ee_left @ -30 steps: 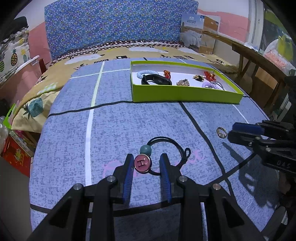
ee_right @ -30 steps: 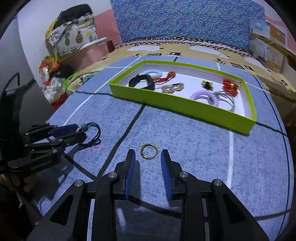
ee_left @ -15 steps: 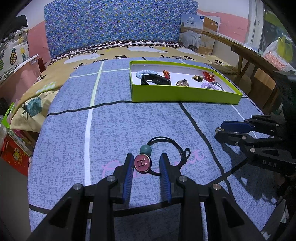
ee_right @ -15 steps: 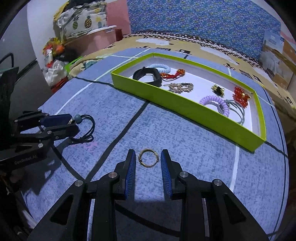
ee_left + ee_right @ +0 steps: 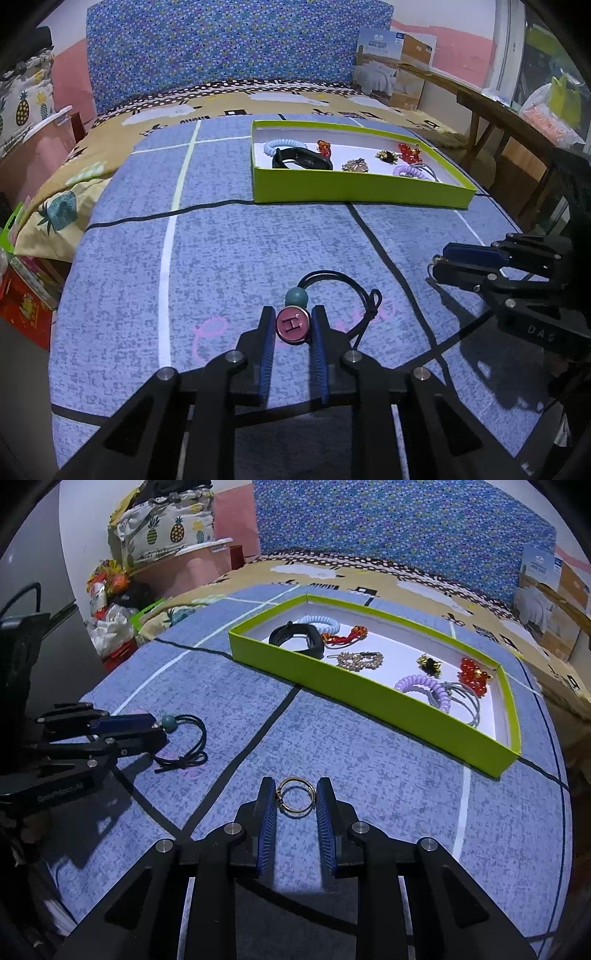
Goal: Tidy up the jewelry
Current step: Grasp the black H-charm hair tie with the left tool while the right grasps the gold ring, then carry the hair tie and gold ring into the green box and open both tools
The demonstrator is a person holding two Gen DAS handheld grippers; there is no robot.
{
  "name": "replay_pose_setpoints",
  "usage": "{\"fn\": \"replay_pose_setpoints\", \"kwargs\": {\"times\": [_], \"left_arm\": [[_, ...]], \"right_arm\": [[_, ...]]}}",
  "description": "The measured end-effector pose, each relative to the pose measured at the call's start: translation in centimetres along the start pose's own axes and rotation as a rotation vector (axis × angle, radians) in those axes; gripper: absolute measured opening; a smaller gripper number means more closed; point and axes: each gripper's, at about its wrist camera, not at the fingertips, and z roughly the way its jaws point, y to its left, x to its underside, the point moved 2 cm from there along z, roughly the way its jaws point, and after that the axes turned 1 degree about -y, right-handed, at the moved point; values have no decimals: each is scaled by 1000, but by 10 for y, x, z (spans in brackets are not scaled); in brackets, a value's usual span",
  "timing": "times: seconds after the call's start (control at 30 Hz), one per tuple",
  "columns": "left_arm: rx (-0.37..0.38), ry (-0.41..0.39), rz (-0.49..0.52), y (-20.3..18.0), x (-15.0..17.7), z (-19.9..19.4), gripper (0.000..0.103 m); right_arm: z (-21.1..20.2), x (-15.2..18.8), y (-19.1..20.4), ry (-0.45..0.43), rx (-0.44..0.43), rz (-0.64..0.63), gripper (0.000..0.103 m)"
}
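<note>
While both tongs have just been closing, I judge myself at the pick-up step for two loose pieces at once. My left tongs (image 5: pixel 293 326) are narrowed around the round pink pendant (image 5: pixel 293 325) marked H, its edges meeting both blue pads (image 5: pixel 266 347), so I read it as gripped; its teal bead (image 5: pixel 296 296) and black cord (image 5: pixel 343 286) trail just ahead of the tips on the cloth. My right tongs (image 5: pixel 296 801) stand narrow about the gold ring (image 5: pixel 295 798), which lies between the tips, touching the left pad and all but touching the right one; I cannot tell that it is pinched yet. Next, I reckon, the right pair needs to finish closing squarely on that thin ring without flicking it away, then both need a lift and a carry forward to the green tray (image 5: pixel 369 698), which sits well ahead of the tips and already holds a black band (image 5: pixel 297 638), coil hair ties and beaded bits. Everything rests on a bed covered by a blue-grey checked cloth (image 5: pixel 258 240), with a blue flowered headboard (image 5: pixel 229 44) beyond the tray, a cardboard box (image 5: pixel 395 66) ahead to the right and pineapple-print bags off to the left.
</note>
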Motion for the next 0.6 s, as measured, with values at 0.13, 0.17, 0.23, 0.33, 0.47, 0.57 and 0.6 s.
{"fn": "replay_pose_setpoints", "kwargs": {"times": [0.13, 0.17, 0.23, 0.33, 0.47, 0.57, 0.6], "left_arm": [[17, -8, 1, -4, 0, -2, 20], [22, -12, 0, -4, 0, -3, 20], [29, -21, 3, -6, -1, -5, 20], [37, -35, 7, -8, -2, -9, 20], [45, -54, 5, -9, -6, -15, 20], [51, -65, 3, -11, -9, -18, 20], [51, -69, 3, -11, -10, -19, 20]], "right_arm": [[-7, 2, -2, -14, 1, 14, 23], [-9, 3, -2, -17, 2, 17, 23], [-11, 4, -4, -20, 3, 23, 23], [-14, 5, -7, -25, 5, 35, 23], [-17, 6, -11, -33, 8, 50, 23], [-21, 6, -13, -45, 11, 61, 23], [-23, 6, -13, -49, 12, 64, 23]]}}
